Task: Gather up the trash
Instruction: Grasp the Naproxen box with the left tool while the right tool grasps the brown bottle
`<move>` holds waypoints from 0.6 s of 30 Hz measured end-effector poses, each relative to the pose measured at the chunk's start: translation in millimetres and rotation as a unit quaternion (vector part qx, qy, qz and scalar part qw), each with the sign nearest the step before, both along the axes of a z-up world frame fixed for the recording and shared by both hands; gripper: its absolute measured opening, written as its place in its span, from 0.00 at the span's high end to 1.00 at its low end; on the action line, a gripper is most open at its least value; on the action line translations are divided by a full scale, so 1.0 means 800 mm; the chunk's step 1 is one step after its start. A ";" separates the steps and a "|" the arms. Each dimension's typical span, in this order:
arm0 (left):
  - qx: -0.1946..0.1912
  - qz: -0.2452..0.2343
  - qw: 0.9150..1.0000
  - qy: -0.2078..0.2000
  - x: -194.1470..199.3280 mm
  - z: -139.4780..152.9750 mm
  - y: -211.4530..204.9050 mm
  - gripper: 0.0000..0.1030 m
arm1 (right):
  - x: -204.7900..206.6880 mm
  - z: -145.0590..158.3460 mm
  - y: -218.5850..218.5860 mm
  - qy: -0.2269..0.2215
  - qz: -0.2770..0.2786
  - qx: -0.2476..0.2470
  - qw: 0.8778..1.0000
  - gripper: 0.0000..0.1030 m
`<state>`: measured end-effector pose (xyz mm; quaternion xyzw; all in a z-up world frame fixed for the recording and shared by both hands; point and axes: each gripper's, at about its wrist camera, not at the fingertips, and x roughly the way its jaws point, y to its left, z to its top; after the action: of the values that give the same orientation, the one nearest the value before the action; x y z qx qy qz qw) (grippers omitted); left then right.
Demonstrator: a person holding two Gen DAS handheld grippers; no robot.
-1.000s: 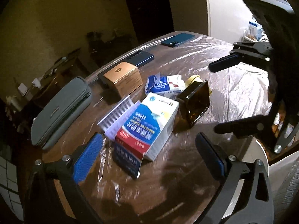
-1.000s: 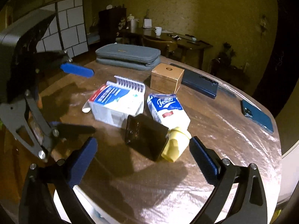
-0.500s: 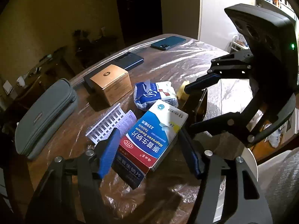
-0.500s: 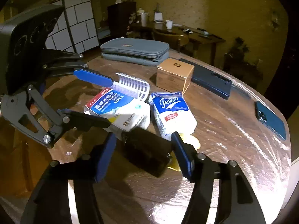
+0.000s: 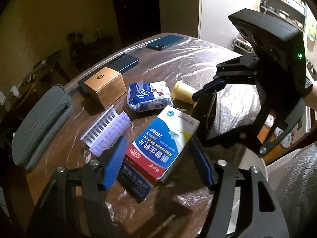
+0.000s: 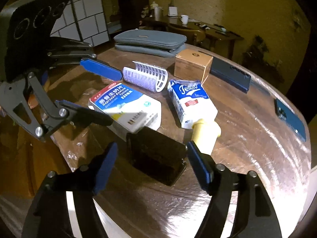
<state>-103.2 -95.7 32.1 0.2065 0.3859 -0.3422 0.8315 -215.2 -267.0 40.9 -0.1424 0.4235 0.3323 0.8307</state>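
The round table (image 6: 247, 142) under clear plastic film carries, from large to small, a grey pouch (image 6: 150, 41) at its far edge, the tablet box (image 5: 164, 140) near its middle, and a dark brown box (image 6: 156, 154) just beside the tablet box. The left gripper (image 5: 158, 158) straddles the tablet box, its jaws having just been opening, and whether the pads press it I cannot tell. The right gripper (image 6: 151, 159) brackets the dark brown box, jaws likewise just opening, the pads apart from its sides.

Dim, warm light (fisheye-bent edges)
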 end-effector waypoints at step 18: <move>0.035 -0.026 0.999 -0.014 0.001 -0.013 -0.018 0.21 | -0.002 -0.020 -0.013 0.004 -0.099 0.024 0.995 0.25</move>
<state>-102.8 -110.5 21.4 0.2499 0.3806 -0.3471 0.8199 -217.1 -277.0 25.2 -0.0789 0.4306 0.2592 0.8609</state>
